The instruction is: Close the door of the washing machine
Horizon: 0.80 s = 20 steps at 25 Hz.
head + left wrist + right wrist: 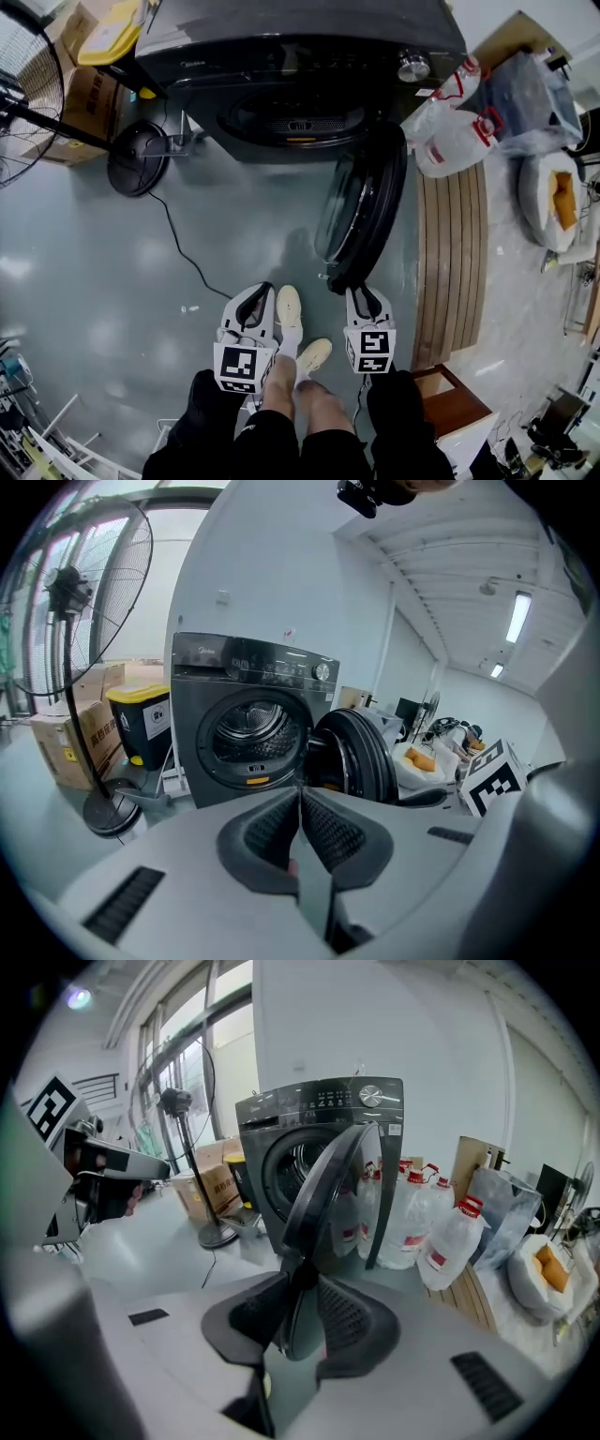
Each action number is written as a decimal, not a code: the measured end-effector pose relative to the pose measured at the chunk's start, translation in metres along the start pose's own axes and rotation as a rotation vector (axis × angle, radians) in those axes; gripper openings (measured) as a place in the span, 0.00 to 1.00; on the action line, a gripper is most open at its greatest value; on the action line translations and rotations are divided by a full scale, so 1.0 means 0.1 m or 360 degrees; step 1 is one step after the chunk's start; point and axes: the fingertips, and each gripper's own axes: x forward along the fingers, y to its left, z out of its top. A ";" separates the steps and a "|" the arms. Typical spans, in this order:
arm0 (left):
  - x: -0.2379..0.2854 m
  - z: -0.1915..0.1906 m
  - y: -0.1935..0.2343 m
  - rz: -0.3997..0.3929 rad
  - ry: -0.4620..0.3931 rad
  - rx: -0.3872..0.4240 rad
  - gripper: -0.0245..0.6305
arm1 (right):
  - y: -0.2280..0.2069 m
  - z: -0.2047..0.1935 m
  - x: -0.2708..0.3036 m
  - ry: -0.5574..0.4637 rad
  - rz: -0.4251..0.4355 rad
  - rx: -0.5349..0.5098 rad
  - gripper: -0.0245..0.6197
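The dark front-loading washing machine (300,56) stands at the top of the head view, its drum open. Its round door (361,211) is swung out towards me, edge on. My right gripper (364,292) is at the door's near lower edge. In the right gripper view the door (328,1194) rim runs down between the jaws of my right gripper (305,1283), which stand apart with a gap beside the rim. My left gripper (261,292) hangs to the left, apart from the door. Seen from the left gripper view, my left gripper (300,794) is shut on nothing and faces the machine (244,724).
A standing fan's base (136,159) and its cable (183,253) lie on the floor left of the machine. Cardboard boxes (89,94) and a yellow-lidded bin (112,33) sit behind it. Water jugs (455,131) rest on a wooden pallet (455,253) to the right.
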 end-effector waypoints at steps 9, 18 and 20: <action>-0.02 0.07 0.26 0.0085 -0.0001 -0.0062 0.08 | 0.28 0.15 0.15 0.0021 0.0071 0.0031 0.22; -0.01 0.06 0.55 0.0156 0.0014 -0.0136 0.08 | 0.58 0.33 0.35 0.0026 0.0129 0.0046 0.23; -0.01 0.05 0.62 0.0178 0.0018 -0.0151 0.08 | 0.64 0.38 0.40 0.0023 0.0147 0.0051 0.23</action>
